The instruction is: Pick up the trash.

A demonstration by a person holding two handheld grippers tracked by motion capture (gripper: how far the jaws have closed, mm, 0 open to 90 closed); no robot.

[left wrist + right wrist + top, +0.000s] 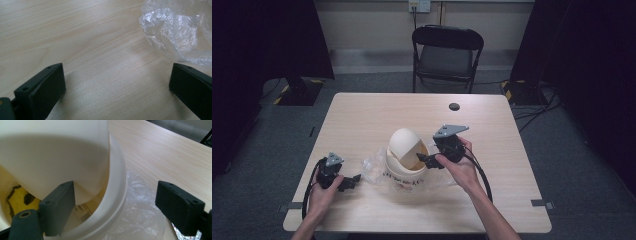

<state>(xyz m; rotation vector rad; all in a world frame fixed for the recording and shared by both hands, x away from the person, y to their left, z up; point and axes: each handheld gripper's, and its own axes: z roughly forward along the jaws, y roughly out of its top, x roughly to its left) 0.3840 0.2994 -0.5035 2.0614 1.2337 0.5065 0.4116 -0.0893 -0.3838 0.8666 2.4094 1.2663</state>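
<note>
A small cream-coloured bin [408, 162] with a domed swing lid [404, 143] is seen standing upright near the middle of the light wooden counter [362, 115], somewhat towards the person's side. The lid is tilted, so that an opening is left on the side facing the right gripper [426, 160]. Dark lettering is printed on the front wall of the bin, too small to be read. A clear, crinkled plastic bag [373, 169] is gathered around the bin's rim and spread out onto the counter on its left.

In the right gripper view, the smooth rounded rim [117, 192] is shown running between the two jaws: one jaw is placed inside the opening, just beside the tilted lid, and the other is held outside the wall, above the plastic. The jaws are spread wide and nothing is pinched by them. Something yellow with black marks and a printed label can be made out inside the bin.

The left gripper [348, 183] is held low over the counter, to the left of the bin and apart from it. Its jaws are spread wide over bare wood, with the edge of the plastic bag [175, 30] lying just beyond one jaw and not touched.
</note>
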